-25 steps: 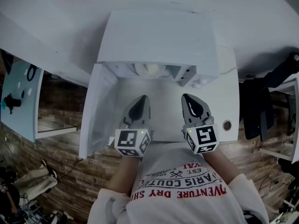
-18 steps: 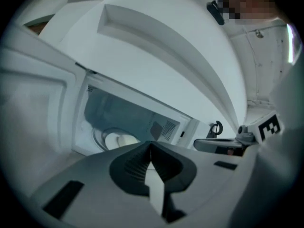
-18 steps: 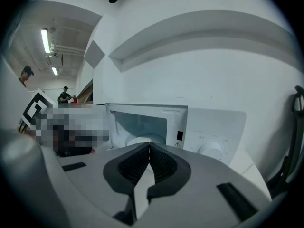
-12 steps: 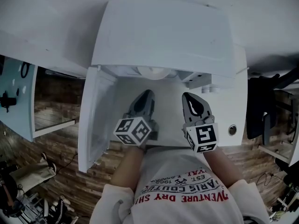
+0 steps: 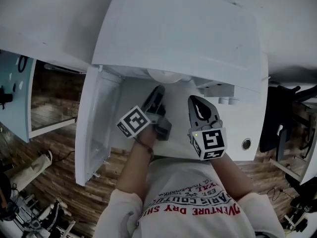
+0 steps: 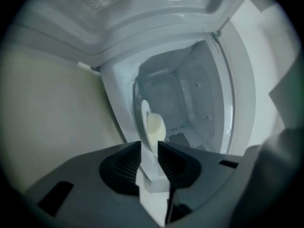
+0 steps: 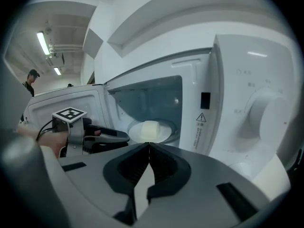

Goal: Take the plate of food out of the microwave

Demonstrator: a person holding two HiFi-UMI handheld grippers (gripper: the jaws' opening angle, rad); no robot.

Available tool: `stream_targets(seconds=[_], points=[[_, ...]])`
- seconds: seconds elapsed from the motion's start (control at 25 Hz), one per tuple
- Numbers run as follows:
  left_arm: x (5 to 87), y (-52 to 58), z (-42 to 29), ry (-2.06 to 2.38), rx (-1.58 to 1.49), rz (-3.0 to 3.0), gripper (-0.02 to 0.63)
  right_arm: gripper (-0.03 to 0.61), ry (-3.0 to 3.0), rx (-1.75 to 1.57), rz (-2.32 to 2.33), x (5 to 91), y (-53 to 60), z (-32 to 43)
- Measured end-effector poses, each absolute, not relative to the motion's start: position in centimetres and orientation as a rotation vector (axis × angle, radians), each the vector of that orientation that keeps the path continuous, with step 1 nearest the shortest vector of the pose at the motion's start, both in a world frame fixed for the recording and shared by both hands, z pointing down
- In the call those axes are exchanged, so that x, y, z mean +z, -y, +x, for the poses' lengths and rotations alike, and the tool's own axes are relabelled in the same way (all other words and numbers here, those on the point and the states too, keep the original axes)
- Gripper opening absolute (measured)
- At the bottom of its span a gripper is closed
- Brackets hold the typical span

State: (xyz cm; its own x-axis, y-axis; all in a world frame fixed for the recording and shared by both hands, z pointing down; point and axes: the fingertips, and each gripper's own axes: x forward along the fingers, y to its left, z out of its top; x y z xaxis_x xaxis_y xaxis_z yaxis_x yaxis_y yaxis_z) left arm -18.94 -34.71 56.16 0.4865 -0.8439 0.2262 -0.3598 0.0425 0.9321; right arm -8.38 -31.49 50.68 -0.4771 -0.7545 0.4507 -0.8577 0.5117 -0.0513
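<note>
**A:** What is the left gripper (image 6: pixel 149 148) doing?

**B:** Its jaws are closed on the near rim of the white plate (image 6: pixel 144 109). The left gripper view shows the plate edge-on between the pads. A pale lump of food (image 6: pixel 155 128) sits on the plate just beyond the jaw tips.

**A:** And where is the plate itself?

**B:** It is straight ahead of that gripper, inside the microwave (image 5: pixel 178 33), near the front of the cavity. The cavity walls close round it beyond the jaws.

**A:** The right gripper (image 7: pixel 148 146)?

**B:** Its jaws are pressed together with nothing between them. It is held outside the microwave, beside the left gripper and further back from the opening. Seen from it, the plate lies ahead, and the left gripper reaches in to the rim from its left.

**A:** What lies further out?

**B:** The open door (image 5: pixel 96 128) swings out to the left of the left gripper. To the right of the right gripper is the control panel, with a round knob (image 7: pixel 266 113) and a warning label (image 7: pixel 200 122). Below both grippers is the white table (image 5: pixel 245 125)
</note>
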Motion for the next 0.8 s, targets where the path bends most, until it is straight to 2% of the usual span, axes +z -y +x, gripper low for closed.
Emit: stream_targets(seconds=[0.6, 0.8], points=[[56.8, 37.3, -17.0, 0.920, -0.762, 1.300, 0.095, 0.012, 2.342, 0.532, 1.295, 53.7, 31.4, -7.7], [57.6, 37.2, -17.2, 0.934, -0.760, 1.245, 0.055, 0.012, 2.339, 0.549, 1.304, 53.8, 31.4, -7.5]])
